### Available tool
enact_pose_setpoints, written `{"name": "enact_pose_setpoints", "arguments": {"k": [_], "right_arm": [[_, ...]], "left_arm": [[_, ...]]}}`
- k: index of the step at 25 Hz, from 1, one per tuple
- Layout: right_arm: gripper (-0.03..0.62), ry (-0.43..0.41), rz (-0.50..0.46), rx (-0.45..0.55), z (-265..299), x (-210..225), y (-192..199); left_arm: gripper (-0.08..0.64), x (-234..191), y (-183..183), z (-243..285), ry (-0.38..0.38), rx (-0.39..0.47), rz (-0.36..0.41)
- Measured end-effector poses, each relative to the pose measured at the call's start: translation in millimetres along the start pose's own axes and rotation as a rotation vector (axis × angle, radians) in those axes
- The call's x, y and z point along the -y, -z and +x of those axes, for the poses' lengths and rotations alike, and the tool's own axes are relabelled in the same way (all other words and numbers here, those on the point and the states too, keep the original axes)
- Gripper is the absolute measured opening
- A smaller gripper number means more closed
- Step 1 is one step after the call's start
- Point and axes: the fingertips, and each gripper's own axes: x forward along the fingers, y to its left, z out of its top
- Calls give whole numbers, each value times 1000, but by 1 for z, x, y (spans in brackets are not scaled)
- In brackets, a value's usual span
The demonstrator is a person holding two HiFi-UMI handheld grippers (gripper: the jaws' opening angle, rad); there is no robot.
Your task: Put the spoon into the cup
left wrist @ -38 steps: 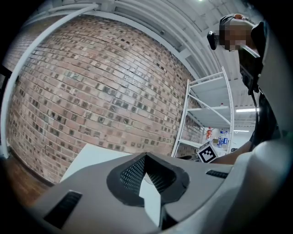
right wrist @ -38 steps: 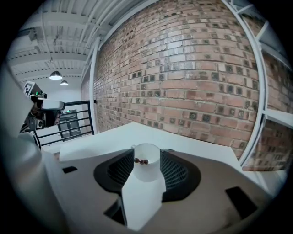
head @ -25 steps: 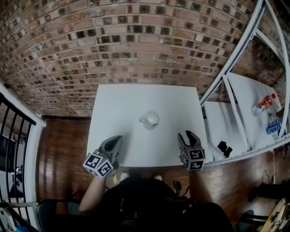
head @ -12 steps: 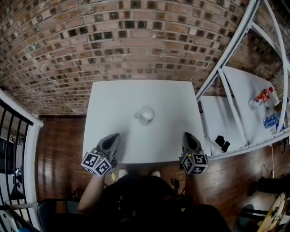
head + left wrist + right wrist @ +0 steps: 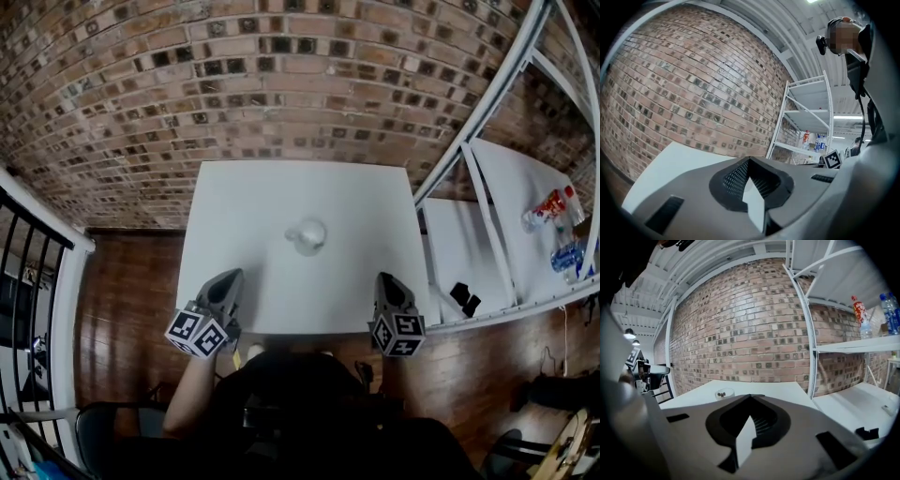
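- Since a sec ago: right claw has gone from jaws spread to clenched, w/ nothing btwn them. Left claw & cup sit about where they were.
- Left claw: also clenched & empty, per its own view.
- Cup stands mid table, ahead of me, btwn the two claws & well apart from both. Only bare tabletop lies btwn it & either claw.
- Around: brick wall behind table. White shelf rack is just beside table on the right, w/ bottles on one shelf & a small black item on the shelf nearer me. Black railing at left, wood floor below.
- Spoon: can't pick it out for sure. Right gripper view shows sth small & dark at cup's rim, too small to tell what.
- Hard to see: each claw's own grey body fills the lower half of its view. Left gripper view gives only a strip of table, and cup doesn't show there. My hands are covered by the claws' back ends, so only forearms show.
- Pose: both claws over table's near edge, left nr the left corner, right nr the right corner. Both point away from me toward the wall, the left one angled a bit inward.
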Motion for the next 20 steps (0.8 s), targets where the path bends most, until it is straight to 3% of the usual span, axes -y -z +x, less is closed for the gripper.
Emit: {"name": "enact_pose_setpoints", "arguments": {"k": [20], "right_arm": [[2,-45,-13,-32,4,-4,11]], "left_arm": [[5,-2,13,-17,-44,-21,-7]]}}
